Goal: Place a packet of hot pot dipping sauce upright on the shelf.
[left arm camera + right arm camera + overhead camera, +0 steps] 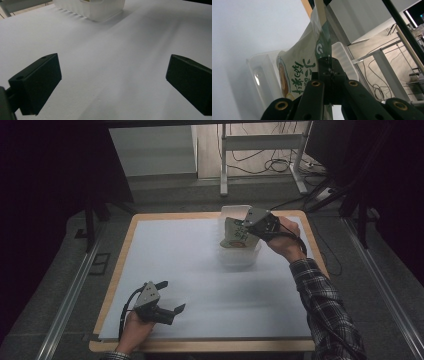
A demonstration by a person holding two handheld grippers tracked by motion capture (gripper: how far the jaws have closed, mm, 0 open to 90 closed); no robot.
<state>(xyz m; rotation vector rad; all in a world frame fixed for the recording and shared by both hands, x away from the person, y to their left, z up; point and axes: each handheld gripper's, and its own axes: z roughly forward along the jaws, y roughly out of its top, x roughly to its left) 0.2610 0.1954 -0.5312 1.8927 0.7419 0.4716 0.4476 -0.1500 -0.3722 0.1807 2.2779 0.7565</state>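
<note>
The white tabletop point(200, 270) spans the middle of the high view. Right of centre, toward the top, sits a clear plastic container point(240, 254). Over it hangs a cream snack bag point(236, 234) with green lettering, long axis tilted, top edge pinched by the right hand-held gripper point(250, 226). At lower left, the left hand-held gripper point(170, 297) is spread, empty.

1. A sheet point(200, 285) lay over most of the tabletop point(116, 265).
2. A container point(240, 254) sat on the sheet at the far right.
3. A packet point(235, 233) stood tilted in the container, pinched by the right gripper point(252, 226).
4. The left gripper point(167, 296) sat at the near left, well apart.
</note>
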